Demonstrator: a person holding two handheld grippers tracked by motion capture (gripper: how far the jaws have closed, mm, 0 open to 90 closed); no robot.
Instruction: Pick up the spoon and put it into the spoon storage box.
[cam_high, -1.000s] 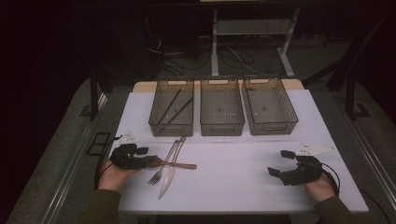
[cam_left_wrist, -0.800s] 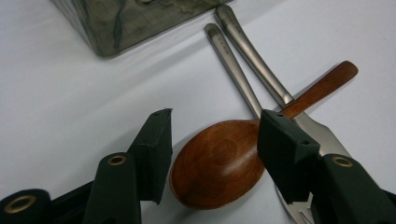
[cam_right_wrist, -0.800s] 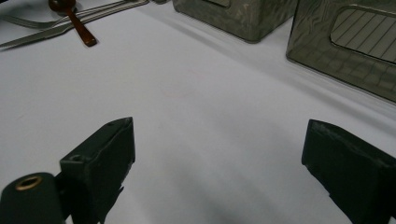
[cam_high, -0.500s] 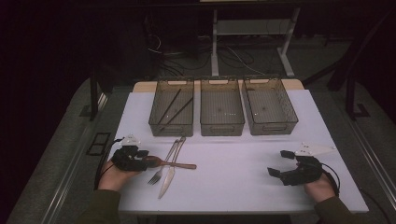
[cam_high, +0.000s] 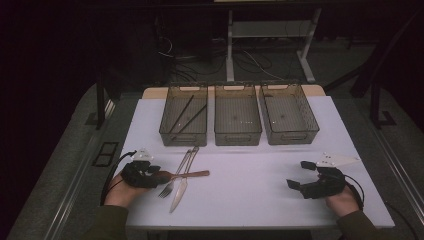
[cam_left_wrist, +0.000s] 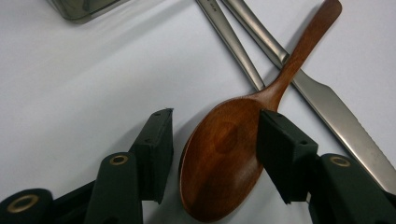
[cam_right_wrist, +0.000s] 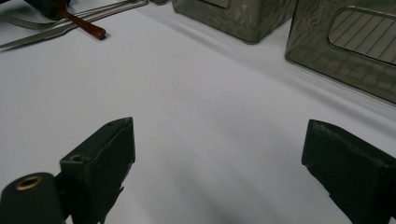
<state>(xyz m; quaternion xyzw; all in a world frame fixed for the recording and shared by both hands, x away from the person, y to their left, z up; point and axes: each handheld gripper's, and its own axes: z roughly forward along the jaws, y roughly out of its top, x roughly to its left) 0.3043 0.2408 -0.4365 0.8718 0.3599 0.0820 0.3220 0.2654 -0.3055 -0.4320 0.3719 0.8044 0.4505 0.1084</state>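
Observation:
A brown wooden spoon (cam_left_wrist: 224, 154) lies flat on the white table, its handle (cam_high: 192, 174) crossing a steel knife (cam_high: 180, 192) and a fork (cam_high: 167, 187). My left gripper (cam_left_wrist: 215, 119) straddles the spoon's bowl. Its right jaw touches the bowl's edge, while a sliver of table shows beside the left jaw. In the high view the left gripper (cam_high: 161, 176) rests at the front left. My right gripper (cam_high: 298, 174) sits low at the front right, wide open. Between the right gripper's (cam_right_wrist: 222, 128) jaws there is only bare table.
Three smoky plastic bins stand in a row at the back: the left bin (cam_high: 167, 127) holds two dark chopsticks (cam_high: 185, 116), the middle bin (cam_high: 237, 137) and right bin (cam_high: 315, 125) hold nothing I can see. The table's front edge is close to both hands.

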